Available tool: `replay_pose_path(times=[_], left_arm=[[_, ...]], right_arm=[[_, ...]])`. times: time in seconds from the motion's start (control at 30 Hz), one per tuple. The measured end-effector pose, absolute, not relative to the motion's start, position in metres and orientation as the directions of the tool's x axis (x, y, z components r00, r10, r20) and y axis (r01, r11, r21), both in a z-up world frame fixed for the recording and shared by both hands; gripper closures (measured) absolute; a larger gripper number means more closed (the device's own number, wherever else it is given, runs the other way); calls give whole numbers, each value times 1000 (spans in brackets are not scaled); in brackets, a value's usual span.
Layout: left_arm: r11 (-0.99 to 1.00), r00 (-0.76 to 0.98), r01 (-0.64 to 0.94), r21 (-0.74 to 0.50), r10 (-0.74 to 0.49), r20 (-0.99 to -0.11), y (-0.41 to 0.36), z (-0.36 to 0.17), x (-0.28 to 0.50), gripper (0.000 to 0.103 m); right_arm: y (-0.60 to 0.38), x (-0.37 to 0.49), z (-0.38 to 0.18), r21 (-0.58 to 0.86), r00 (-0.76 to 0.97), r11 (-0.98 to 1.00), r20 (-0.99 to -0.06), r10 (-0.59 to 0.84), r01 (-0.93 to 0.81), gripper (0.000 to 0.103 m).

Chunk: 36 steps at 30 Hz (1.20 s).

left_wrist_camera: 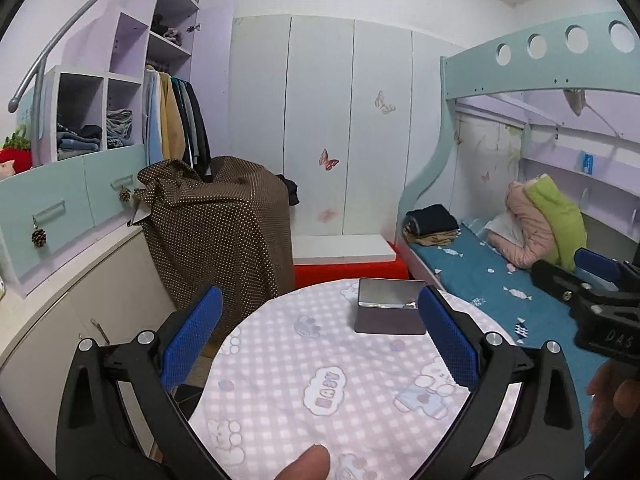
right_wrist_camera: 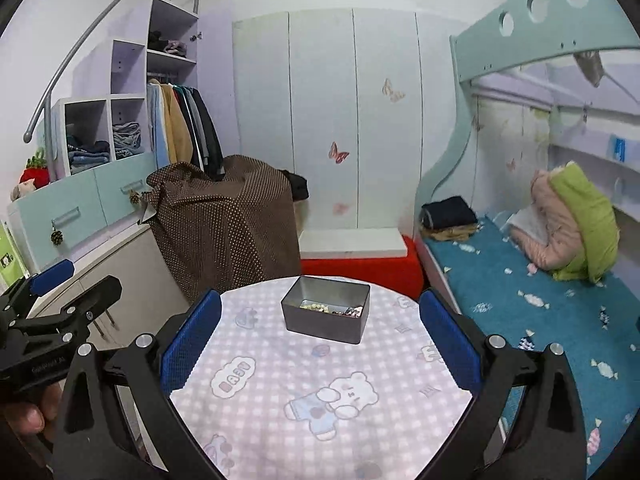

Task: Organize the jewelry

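Observation:
A grey metal tin (right_wrist_camera: 326,316) stands at the far side of a round table (right_wrist_camera: 280,400) covered with a pink checked cloth. Inside the tin lie a string of pale beads (right_wrist_camera: 316,306) and some small dark jewelry pieces (right_wrist_camera: 352,312). In the left wrist view the tin (left_wrist_camera: 388,314) shows only its wall and shiny inside. My left gripper (left_wrist_camera: 320,336) hangs open over the table's near half, empty. My right gripper (right_wrist_camera: 320,336) is open too, short of the tin, holding nothing.
A brown dotted cover (right_wrist_camera: 224,232) drapes a bulky object behind the table. A red box with a white board (right_wrist_camera: 360,256) sits beyond it. A bunk bed with a blue sheet (right_wrist_camera: 520,292) runs along the right. Cabinets (right_wrist_camera: 80,216) line the left.

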<state>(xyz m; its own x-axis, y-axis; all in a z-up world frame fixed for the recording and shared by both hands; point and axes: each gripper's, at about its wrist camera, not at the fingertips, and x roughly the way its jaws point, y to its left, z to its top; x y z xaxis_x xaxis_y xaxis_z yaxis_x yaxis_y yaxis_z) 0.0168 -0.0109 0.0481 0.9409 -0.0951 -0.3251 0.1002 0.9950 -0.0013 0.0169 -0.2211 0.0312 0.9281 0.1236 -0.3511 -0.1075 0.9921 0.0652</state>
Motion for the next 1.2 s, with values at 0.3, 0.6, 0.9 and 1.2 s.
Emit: replay_pose_path(times=[0.3, 0.6, 0.9, 1.2], left_arm=[[999, 954, 47, -8, -48, -295, -4, 59, -29, 5], [998, 946, 28, -52, -43, -320, 5, 54, -47, 5], [1000, 959, -12, -7, 10, -285, -2, 55, -56, 5], [1000, 960, 3, -21, -9, -281, 1, 55, -59, 5]], right_arm=[[-210, -23, 23, 40, 941, 996, -325, 92, -84, 7], [-200, -27, 16, 32, 938, 995, -331, 103, -97, 7], [-196, -30, 14, 16, 940, 996, -329, 89, -89, 7], [-195, -30, 13, 12, 940, 996, -329, 88, -89, 7]])
